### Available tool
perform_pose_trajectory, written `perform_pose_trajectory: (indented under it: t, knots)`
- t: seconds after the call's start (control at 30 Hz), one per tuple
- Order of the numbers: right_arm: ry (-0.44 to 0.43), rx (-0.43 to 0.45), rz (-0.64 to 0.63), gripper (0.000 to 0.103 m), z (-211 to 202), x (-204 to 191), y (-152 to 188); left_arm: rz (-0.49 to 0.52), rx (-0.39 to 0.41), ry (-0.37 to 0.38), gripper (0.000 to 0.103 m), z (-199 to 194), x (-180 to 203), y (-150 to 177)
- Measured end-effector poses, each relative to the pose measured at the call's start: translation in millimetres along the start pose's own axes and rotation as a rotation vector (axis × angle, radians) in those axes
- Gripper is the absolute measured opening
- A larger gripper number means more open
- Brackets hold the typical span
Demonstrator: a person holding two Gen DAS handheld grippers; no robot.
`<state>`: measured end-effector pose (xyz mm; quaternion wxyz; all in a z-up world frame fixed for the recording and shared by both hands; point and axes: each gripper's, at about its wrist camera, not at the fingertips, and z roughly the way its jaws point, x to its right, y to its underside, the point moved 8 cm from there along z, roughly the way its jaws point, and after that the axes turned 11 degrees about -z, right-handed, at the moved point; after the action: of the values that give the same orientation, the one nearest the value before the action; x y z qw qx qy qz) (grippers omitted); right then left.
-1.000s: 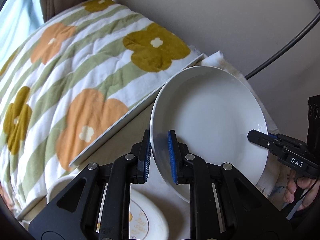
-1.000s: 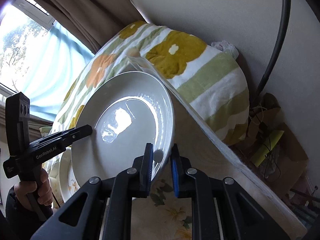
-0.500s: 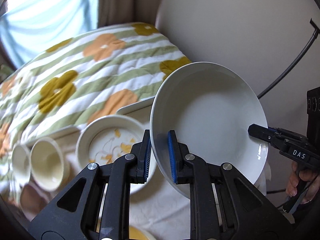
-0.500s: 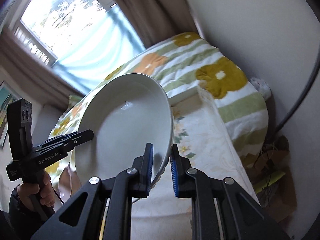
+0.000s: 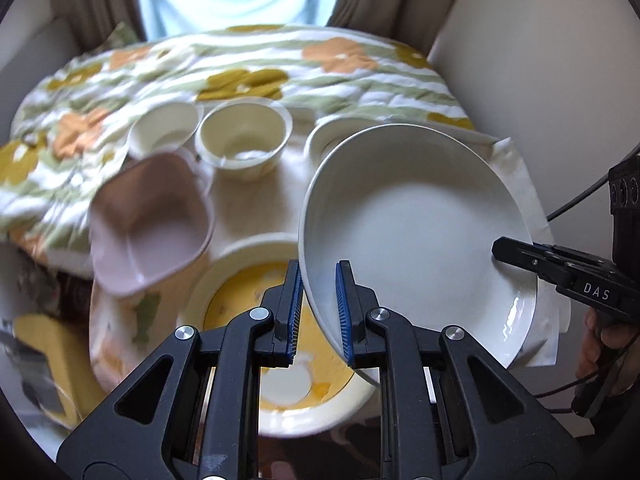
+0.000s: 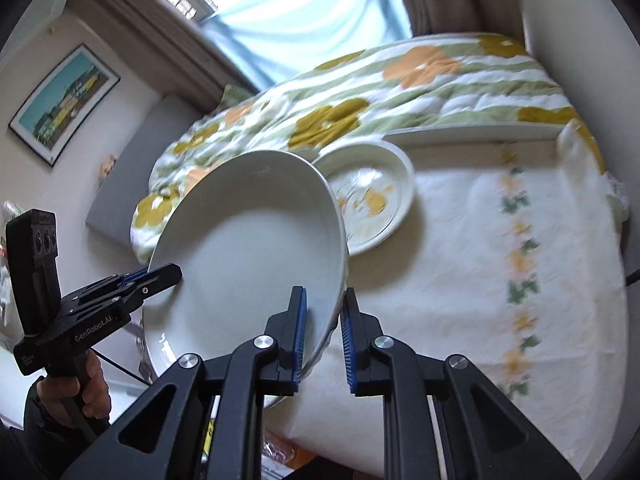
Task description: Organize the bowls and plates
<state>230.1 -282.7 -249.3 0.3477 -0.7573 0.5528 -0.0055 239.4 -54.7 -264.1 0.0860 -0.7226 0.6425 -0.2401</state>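
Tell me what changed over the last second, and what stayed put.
Both grippers carried the white plate away from the wall corner, out over the table's bowls and yellow-patterned plate. Unchanged: left gripper and right gripper still clamp opposite rims; nothing released.

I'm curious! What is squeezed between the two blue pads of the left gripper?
The rim of the white plate, seen in the left wrist view. The left gripper pinches it.

Glossy crockery on soft cloth

The white plate (image 5: 416, 232) looks like smooth glazed ceramic with a wet-looking shine; the pink bowl (image 5: 150, 220) seems matt plastic, the tablecloth (image 6: 460, 264) a textured woven fabric, the flowered quilt (image 5: 320, 64) padded, stitched cloth.
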Motion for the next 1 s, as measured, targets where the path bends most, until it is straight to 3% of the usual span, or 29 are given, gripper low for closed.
perform_pose_trajectory:
  t: [0.23, 0.43, 1.0]
  knots:
    - [0.000, -0.093, -0.017, 0.015, 52, -27, 29, -0.084, -0.066, 0.006, 0.014, 22, -63, 42]
    - [0.043, -0.135, 0.002, 0.015, 79, -36, 38, -0.102, -0.104, 0.046, 0.014, 45, -93, 54]
    - [0.145, -0.139, 0.047, 0.015, 99, -46, 51, 0.040, -0.110, -0.041, 0.015, 70, -96, 57]
